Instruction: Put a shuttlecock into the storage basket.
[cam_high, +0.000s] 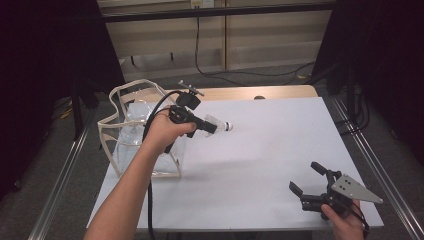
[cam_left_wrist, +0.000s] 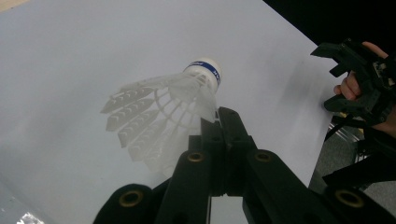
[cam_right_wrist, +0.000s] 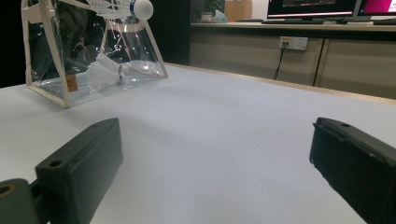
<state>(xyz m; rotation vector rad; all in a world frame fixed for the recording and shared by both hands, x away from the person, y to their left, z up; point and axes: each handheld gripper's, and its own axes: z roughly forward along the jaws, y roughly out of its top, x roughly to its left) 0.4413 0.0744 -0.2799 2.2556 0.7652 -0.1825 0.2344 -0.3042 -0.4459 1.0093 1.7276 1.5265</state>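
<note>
Right tool (cam_high: 306, 179) sits nearest us, at the near right corner of the white table (cam_high: 270, 150), jaws spread wide, nothing between them. In the right gripper view we see both its black jaws far apart over bare tabletop. Near table edge runs just under that hand; right edge is close beside it.

Middle of the table is bare, so we see open room across the centre and toward the far right corner.

Left tool (cam_high: 212, 126) is held above the table left of centre, pointing right. Its jaws are pressed together on the feather skirt of a white shuttlecock (cam_left_wrist: 163, 112), cork tip with blue band pointing away from the tool. We see the shuttlecock lifted off the surface, hanging over open tabletop.

Just behind and left of that hand stands a clear bag (cam_high: 137, 135) with cream trim, near the table's left edge. In the right gripper view we see a second shuttlecock (cam_right_wrist: 105, 74) lying inside it.

Far edge shows a wooden strip (cam_high: 260, 92) beyond the white sheet; floor and cables behind.
</note>
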